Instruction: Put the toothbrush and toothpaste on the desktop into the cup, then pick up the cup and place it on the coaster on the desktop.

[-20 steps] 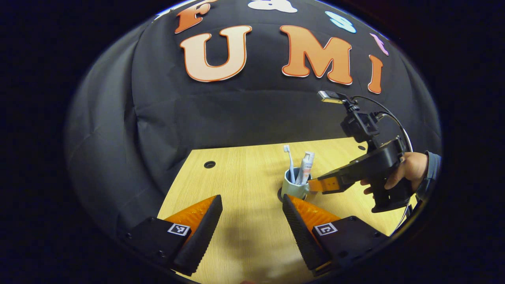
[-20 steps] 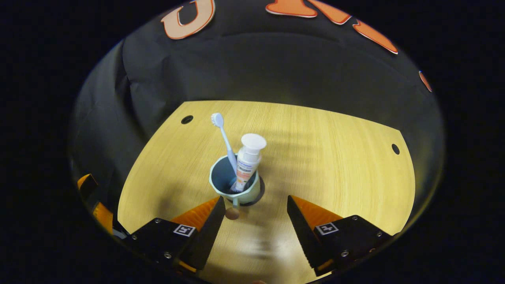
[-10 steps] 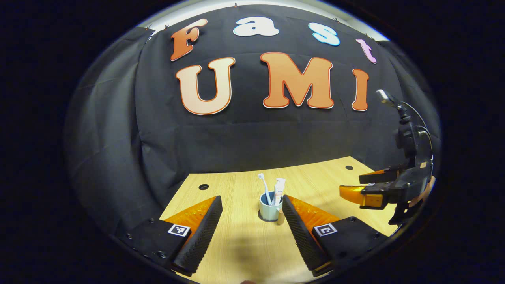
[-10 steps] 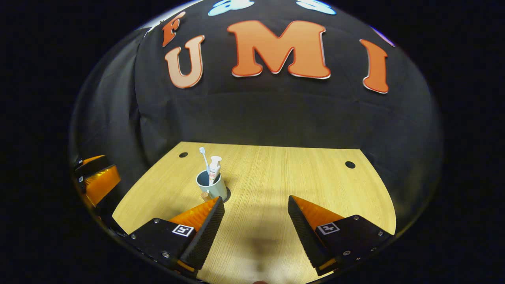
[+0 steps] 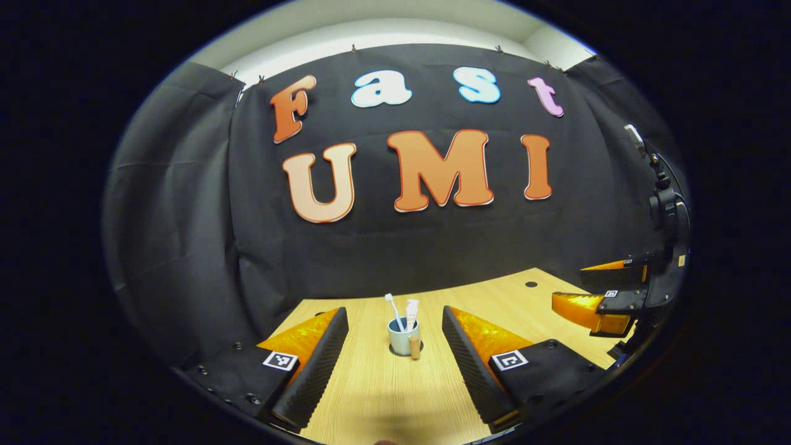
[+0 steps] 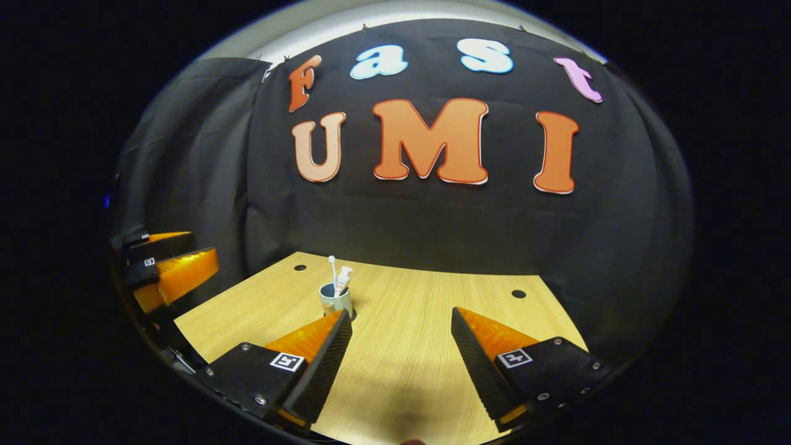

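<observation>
Both claws pulled back, open and empty; cup (image 5: 402, 339) stands loaded on the desk (image 6: 426, 346). Risk: bumping it on re-entry.

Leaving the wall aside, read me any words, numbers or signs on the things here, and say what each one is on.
Toothpaste: any print on the tube is too small to read.
Square markers: black-and-white code patterns, no words.
Cup and toothbrush: no text visible.
</observation>
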`<state>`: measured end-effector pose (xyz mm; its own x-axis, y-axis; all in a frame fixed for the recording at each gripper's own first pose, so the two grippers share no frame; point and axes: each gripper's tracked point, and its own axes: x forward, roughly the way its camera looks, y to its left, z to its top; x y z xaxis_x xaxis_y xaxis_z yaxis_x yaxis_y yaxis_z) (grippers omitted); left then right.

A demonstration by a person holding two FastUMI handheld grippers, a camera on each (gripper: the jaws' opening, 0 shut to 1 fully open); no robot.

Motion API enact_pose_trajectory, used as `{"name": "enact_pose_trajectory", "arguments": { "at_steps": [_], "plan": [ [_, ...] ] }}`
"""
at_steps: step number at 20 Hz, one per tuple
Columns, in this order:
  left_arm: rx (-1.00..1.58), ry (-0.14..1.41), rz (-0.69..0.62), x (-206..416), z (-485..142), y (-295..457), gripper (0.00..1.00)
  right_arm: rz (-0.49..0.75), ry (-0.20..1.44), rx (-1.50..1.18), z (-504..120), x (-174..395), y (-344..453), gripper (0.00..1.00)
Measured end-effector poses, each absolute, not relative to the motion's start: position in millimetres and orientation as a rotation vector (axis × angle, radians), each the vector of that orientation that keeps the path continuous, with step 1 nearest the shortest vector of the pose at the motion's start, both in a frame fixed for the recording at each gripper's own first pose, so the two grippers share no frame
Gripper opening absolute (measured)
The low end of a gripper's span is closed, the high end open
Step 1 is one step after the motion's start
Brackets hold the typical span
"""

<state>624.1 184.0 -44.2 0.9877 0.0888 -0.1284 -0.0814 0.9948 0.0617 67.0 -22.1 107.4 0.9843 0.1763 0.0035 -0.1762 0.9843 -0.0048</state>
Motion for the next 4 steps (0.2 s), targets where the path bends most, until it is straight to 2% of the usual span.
{"name": "enact_pose_trajectory", "arguments": {
  "at_steps": [4],
  "plan": [
    [0.074,0.047,0.096,630.3,-29.3,186.2,0.96,0.194,-0.086,-0.027,125.6,42.4,-18.5,0.97]
  ]
}}
